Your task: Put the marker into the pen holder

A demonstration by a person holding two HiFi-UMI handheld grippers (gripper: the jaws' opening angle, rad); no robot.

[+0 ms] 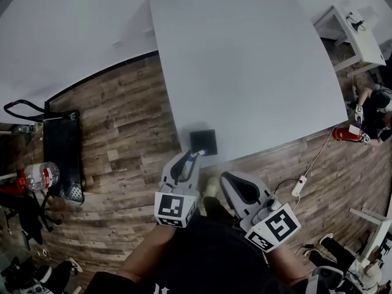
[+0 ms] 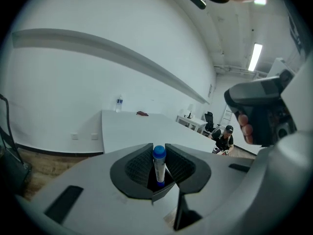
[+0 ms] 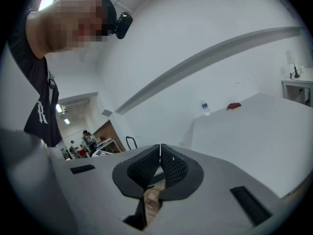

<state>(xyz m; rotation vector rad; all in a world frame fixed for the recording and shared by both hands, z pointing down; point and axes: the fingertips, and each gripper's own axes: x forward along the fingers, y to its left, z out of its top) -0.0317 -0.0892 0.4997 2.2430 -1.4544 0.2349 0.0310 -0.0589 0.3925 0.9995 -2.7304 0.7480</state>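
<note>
Marker [image 2: 159,169], blue-capped, print unreadable, stands clamped in left gripper's [image 2: 158,147] fingers [image 2: 138,166].

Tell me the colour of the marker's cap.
Blue cap on the white marker; the left gripper view shows it best.

A large white bench [image 1: 245,72] stands on a floor [image 1: 122,121] of worn brown wood planks, with its far edge near a plain white wall [image 1: 61,29]. The wall meets the floor at a dark skirting strip [image 1: 104,75]. A smaller white desk [image 1: 349,32] stands off the bench's far right corner. To the left, a black cart [image 1: 61,146] with a looped handle sits on the planks. A white power strip [image 1: 299,185] with its cable lies beside the bench's near right edge. A tube light [image 2: 255,57] glows on the white ceiling.
</note>
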